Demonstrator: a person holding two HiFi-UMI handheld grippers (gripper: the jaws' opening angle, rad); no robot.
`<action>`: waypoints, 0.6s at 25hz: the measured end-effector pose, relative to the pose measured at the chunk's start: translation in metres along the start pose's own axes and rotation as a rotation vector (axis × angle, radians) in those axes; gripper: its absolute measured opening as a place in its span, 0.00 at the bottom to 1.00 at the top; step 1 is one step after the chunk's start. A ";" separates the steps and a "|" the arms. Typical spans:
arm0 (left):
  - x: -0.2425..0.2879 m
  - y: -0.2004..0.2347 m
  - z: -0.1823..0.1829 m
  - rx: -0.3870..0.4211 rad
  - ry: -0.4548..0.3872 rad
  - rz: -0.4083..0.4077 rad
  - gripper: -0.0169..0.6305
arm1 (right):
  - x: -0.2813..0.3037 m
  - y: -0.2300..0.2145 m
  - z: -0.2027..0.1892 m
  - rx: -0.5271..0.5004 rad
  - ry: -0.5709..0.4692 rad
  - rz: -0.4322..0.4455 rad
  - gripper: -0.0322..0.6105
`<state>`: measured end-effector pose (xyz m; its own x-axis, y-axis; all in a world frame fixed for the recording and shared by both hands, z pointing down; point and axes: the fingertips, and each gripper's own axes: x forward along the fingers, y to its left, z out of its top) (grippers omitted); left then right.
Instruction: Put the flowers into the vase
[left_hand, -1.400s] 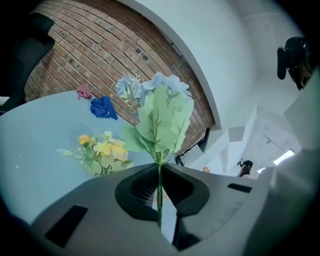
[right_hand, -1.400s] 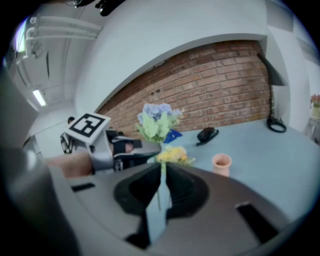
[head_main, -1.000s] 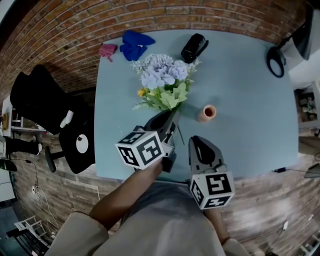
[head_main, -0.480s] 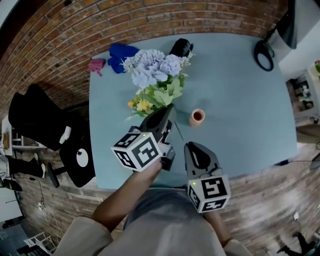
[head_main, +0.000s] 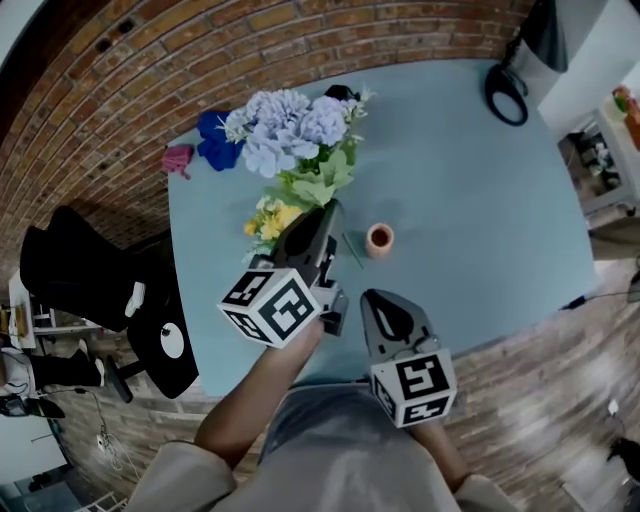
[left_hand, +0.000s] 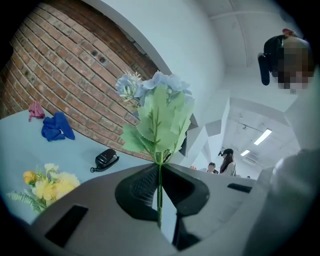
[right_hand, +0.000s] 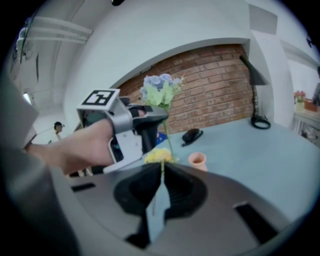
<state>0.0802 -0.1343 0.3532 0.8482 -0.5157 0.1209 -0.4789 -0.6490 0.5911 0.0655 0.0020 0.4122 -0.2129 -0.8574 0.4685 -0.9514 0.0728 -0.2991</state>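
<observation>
My left gripper (head_main: 328, 208) is shut on the thin green stem of a blue hydrangea flower (head_main: 285, 125) and holds it off the teal table (head_main: 460, 200). In the left gripper view the stem (left_hand: 160, 185) runs between the closed jaws, with the leaves and bloom (left_hand: 157, 115) above them. A bunch of yellow flowers (head_main: 268, 218) lies on the table beside that gripper. The small terracotta vase (head_main: 379, 240) stands upright to its right. My right gripper (head_main: 374, 300) is shut and empty near the front edge, short of the vase (right_hand: 197, 160).
A black phone (left_hand: 106, 158) lies at the back of the table, with a blue cloth (head_main: 215, 150) and a pink cloth (head_main: 178, 160) at the back left. A lamp base (head_main: 507, 80) sits at the back right. A black chair (head_main: 80, 270) stands left of the table.
My left gripper has lifted the blue flower up and away from the yellow flowers, which stay on the table. The right gripper has hardly moved.
</observation>
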 end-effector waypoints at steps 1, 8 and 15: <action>0.003 -0.002 0.002 0.007 -0.004 -0.004 0.08 | 0.000 -0.002 0.001 0.002 -0.001 -0.003 0.09; 0.021 -0.017 0.007 0.093 -0.018 -0.040 0.08 | -0.002 -0.009 0.003 0.005 -0.006 -0.012 0.09; 0.036 -0.018 0.000 0.131 -0.011 -0.043 0.08 | -0.003 -0.019 0.003 0.015 0.001 -0.017 0.09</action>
<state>0.1192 -0.1412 0.3466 0.8666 -0.4911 0.0887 -0.4680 -0.7381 0.4860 0.0843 0.0017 0.4144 -0.1972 -0.8579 0.4745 -0.9515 0.0509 -0.3035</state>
